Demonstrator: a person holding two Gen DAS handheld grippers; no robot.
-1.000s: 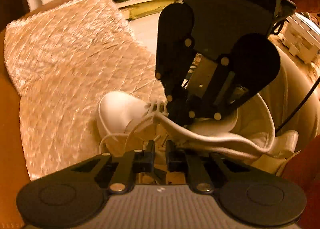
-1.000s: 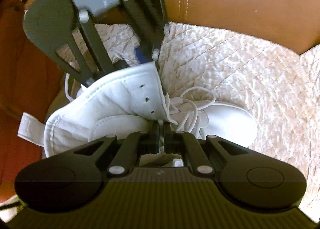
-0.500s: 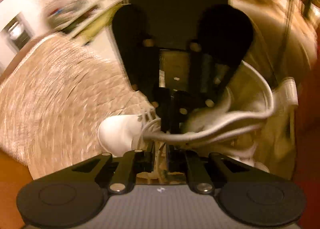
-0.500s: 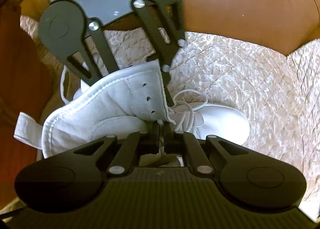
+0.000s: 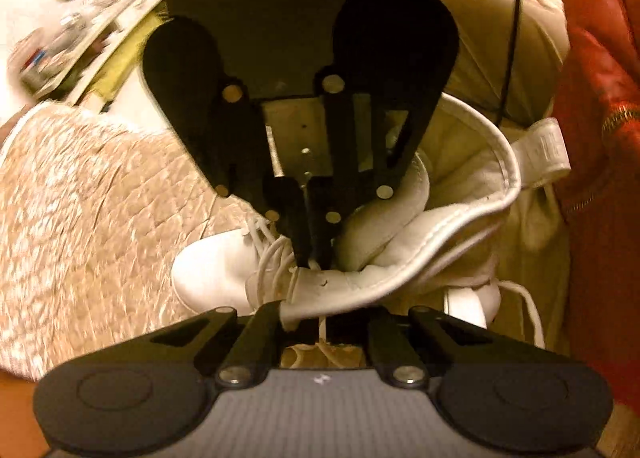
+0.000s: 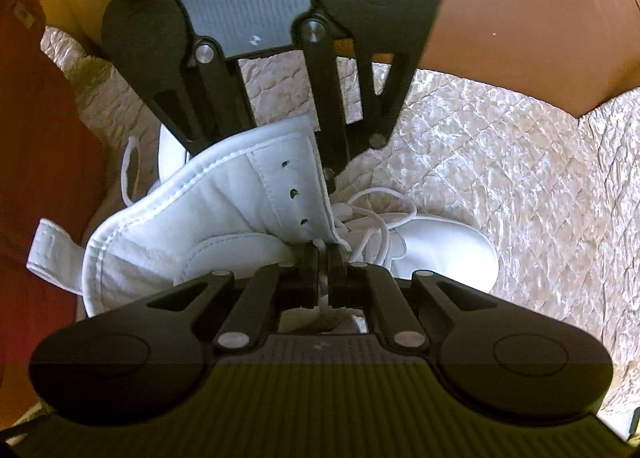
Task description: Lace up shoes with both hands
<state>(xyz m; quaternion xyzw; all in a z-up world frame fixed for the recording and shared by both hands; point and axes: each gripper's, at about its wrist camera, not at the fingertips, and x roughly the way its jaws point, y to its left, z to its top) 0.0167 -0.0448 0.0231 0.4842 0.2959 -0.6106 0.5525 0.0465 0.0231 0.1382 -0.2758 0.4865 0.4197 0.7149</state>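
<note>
White high-top shoe (image 6: 248, 213) lies on its side on the quilted cover (image 6: 500, 161), toe to the right. Right gripper (image 6: 323, 258) is clenched on a lace (image 6: 380, 217). Left gripper (image 5: 320, 322) is closing over the eyelet flap (image 5: 340, 294).

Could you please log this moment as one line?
lacing white boot | left gripper: shut, hold unclear | right gripper: shut on lace | boot on quilted cover

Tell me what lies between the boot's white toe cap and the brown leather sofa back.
Only the quilted beige velvet cover lies between toe cap and sofa back, as the right wrist view shows.
</note>
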